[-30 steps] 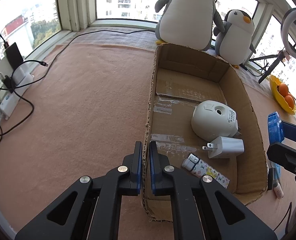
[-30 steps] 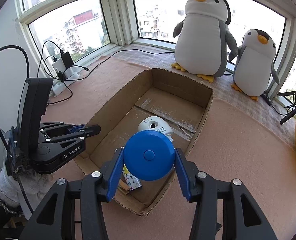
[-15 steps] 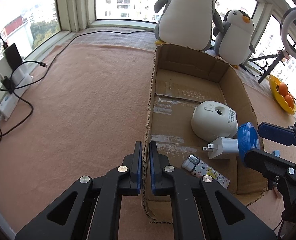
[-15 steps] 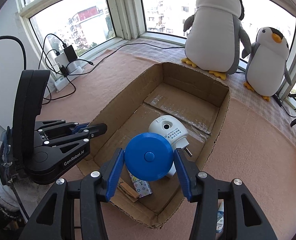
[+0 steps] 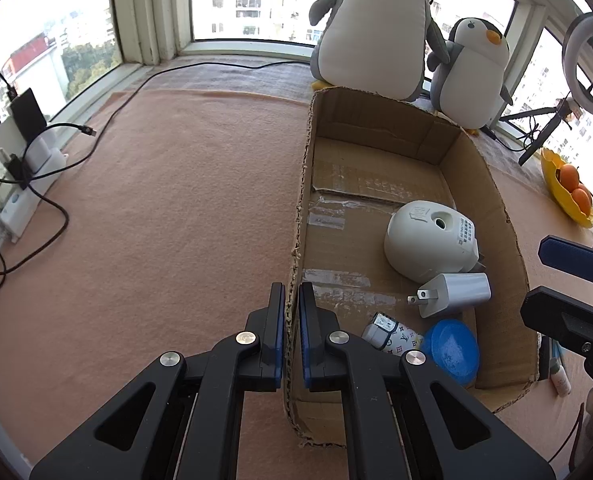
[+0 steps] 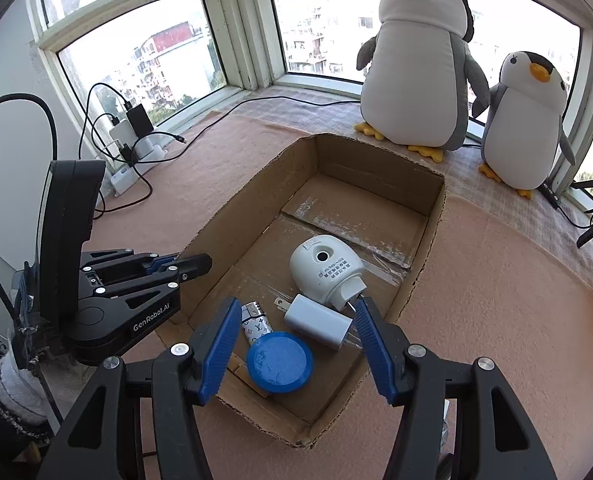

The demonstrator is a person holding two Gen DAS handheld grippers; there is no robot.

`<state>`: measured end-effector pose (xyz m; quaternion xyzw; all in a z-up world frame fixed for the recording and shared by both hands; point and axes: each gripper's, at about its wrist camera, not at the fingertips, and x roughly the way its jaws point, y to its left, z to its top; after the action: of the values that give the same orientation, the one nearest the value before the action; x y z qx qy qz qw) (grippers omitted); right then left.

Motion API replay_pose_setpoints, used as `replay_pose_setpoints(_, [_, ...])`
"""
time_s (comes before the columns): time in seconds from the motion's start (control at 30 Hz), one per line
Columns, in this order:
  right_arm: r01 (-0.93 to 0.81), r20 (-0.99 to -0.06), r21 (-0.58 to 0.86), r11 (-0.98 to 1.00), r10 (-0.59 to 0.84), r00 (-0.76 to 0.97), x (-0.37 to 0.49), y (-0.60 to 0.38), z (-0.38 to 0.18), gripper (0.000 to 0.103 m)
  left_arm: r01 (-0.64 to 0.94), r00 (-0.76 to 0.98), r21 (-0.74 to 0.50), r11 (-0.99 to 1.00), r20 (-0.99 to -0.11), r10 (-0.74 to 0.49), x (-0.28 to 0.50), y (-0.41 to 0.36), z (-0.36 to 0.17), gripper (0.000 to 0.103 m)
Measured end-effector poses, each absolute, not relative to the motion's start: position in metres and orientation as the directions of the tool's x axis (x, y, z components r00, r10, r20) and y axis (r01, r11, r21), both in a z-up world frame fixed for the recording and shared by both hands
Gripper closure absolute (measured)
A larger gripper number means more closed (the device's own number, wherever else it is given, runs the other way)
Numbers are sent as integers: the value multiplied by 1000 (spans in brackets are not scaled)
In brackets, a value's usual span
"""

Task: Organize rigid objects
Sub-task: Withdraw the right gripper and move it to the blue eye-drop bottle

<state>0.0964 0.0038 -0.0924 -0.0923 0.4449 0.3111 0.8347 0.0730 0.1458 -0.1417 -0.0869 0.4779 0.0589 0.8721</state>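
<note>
An open cardboard box (image 5: 492, 184) (image 6: 232, 216) lies on the pink cloth. Inside lie a blue round disc (image 5: 450, 350) (image 6: 279, 362), a white charger plug (image 5: 454, 290) (image 6: 316, 320), a white domed device (image 5: 428, 244) (image 6: 324, 270) and a patterned lighter (image 5: 392, 334) (image 6: 254, 322). My left gripper (image 5: 291, 304) (image 6: 200, 262) is shut on the box's left wall near the front corner. My right gripper (image 6: 296, 320) (image 5: 552, 280) is open and empty, held above the disc at the box's near end.
Two plush penguins (image 6: 416, 68) (image 6: 528, 120) stand behind the box by the window. Chargers and cables (image 5: 20, 152) (image 6: 132, 136) lie at the left. A yellow bowl with oranges (image 5: 568, 188) sits at the right. A small bottle (image 5: 558, 376) lies right of the box.
My right gripper moved over the box, opened and let go of the blue disc, which now lies in the box's near end. The left gripper has stayed on the wall.
</note>
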Motion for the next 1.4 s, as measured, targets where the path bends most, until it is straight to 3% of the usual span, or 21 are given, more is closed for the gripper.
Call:
replay_pose_setpoints(0.67, [-341,-801,143,929,311,512,110,-152,-75,48,-190,525,-88,978,-850,26,72,144,-138,97])
replay_pose_setpoints(0.73, [-330,-803,145,933,306,512,110,-161,-74,48,-182,523,-88,979,-852,21,71,143,-138,94])
replay_pose_setpoints(0.83, [-322,-807,141,936,297,511,107,-170,-74,48,-188,527,-86,978,-849,27,69,143,-136,79])
replay_pose_setpoints(1.03, [-325,-810,146,934,302,502,98,-177,-72,48,-202,533,-89,975,-845,33,63,145,-130,69])
replay_pose_setpoints(1.4, [-331,-786,142,933,310,535,58,-176,-42,48,-187,574,-109,976,-819,18,37,151,-99,69])
